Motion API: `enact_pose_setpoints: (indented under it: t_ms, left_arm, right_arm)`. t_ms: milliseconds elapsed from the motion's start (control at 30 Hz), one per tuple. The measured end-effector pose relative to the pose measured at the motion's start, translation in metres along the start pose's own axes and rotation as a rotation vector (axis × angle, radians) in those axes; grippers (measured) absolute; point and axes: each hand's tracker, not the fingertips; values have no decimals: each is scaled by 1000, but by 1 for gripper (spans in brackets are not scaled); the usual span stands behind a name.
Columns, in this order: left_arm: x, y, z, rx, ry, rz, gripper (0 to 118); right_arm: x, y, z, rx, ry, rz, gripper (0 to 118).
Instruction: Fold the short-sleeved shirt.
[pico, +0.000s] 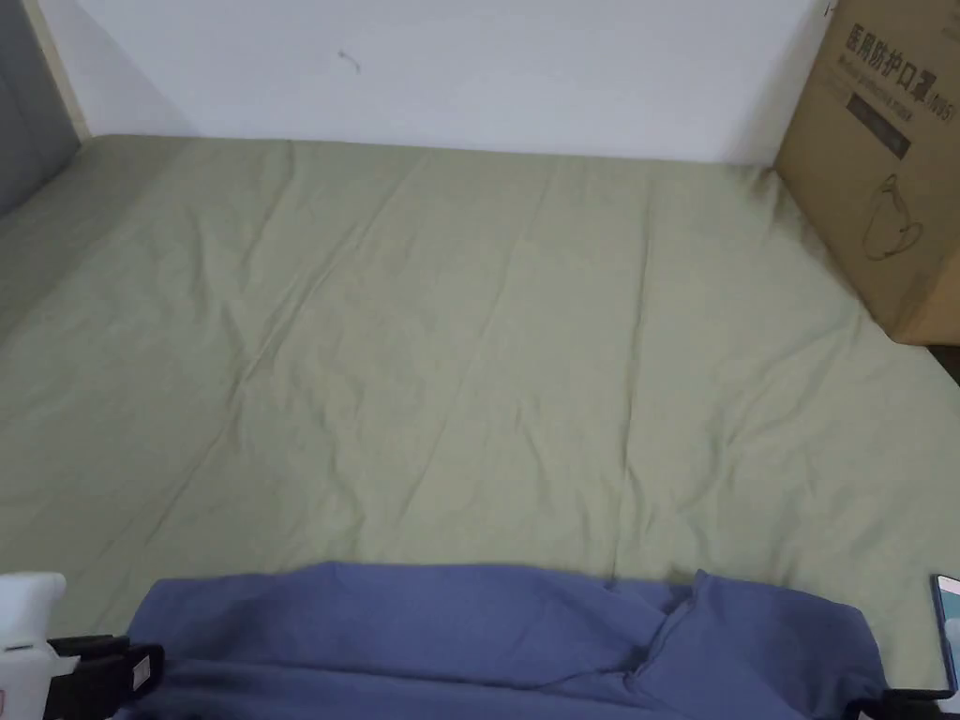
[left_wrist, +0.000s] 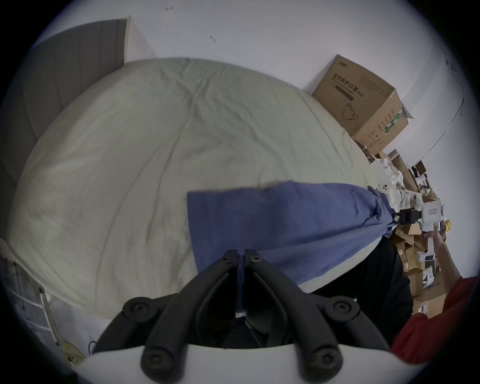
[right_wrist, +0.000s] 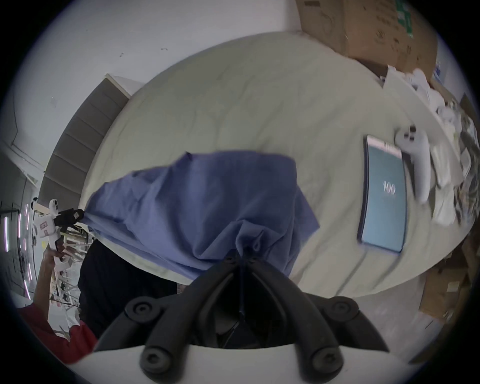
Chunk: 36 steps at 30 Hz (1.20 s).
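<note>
The blue shirt (pico: 487, 637) lies stretched across the near edge of the bed (pico: 450, 356), its long axis running left to right between the two grippers, the far edge resting on the pale green sheet and the near part hanging off the bed's edge; the left gripper (left_wrist: 241, 256) has its fingers (left_wrist: 228, 259) closed together on a pinch of blue cloth at the shirt's left end; the right gripper (right_wrist: 241, 257) likewise has both fingers (right_wrist: 253, 259) pressed onto a bunched fold at the right end. The head view gives the shirt's wrinkled upper edge and the cardboard box (pico: 886, 159) by the wall; the right gripper view adds a tablet (right_wrist: 383, 197) and a white controller (right_wrist: 415, 156) lying on the sheet beside the shirt; the left gripper view shows the person's red sleeve (left_wrist: 436, 330) and clutter past the bed.
</note>
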Motion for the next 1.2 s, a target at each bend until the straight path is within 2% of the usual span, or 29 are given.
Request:
enact_pose_setpoints:
  t_ms: [133, 167, 333, 433, 500, 533, 567, 633, 767, 833, 900, 1000, 1033, 1067, 1100, 1133, 1167, 1200]
  left_arm:
    - [-1, -6, -13, -17, 42, -28, 4]
    - [0, -6, -13, -21, 46, -28, 4]
    - [-1, -9, 3, 4, 20, 3, 4]
    - [8, -13, 2, -13, 46, -30, 4]
    - [5, -14, -8, -54, 42, -7, 4]
    - [7, -14, -9, -68, 38, 25, 8]
    - [6, -12, -8, -70, 35, 65, 21]
    - [4, -8, 0, -33, 30, 125, 80]
    - [5, 19, 63, 196, -80, 198, 82]
    - [50, 36, 97, 319, -47, 134, 85]
    - [89, 47, 124, 458, 30, -3, 85]
    - [126, 39, 140, 647, 105, -194, 80]
    - [139, 35, 144, 687, 119, -232, 64]
    - [157, 28, 147, 738, 148, -267, 38]
    - [172, 22, 149, 782, 181, -305, 38]
    - [181, 19, 149, 797, 210, -328, 28]
    - [189, 17, 148, 794, 240, -331, 6]
    - [194, 13, 146, 799, 256, -309, 0]
  right_arm:
    - [-3, -2, -8, 13, -22, 16, 0]
    - [-23, -6, 7, 7, -31, 22, 0]
    - [-32, -10, 32, 15, -11, 25, 0]
    - [-35, -14, 24, -8, -44, 55, 0]
    - [-35, -16, 14, -19, -62, 36, 0]
    - [-35, -15, 11, -15, -71, 31, 2]
    - [-28, -14, 8, -13, -90, 19, 14]
    - [-29, -11, 20, 9, -151, 4, 49]
    - [-56, 1, 84, 255, -249, 92, 50]
    - [-83, 4, 121, 474, -238, 122, 50]
    - [-117, -1, 154, 708, -210, 172, 50]
    - [-163, -17, 175, 910, -172, 268, 50]
    - [-173, -21, 177, 943, -177, 289, 48]
    - [-184, -25, 176, 970, -190, 295, 38]
    - [-188, -28, 170, 982, -196, 300, 38]
    - [-193, -31, 168, 993, -189, 308, 30]
    - [-198, -35, 164, 1000, -199, 298, 6]
    - [-200, -40, 162, 1028, -199, 248, 0]
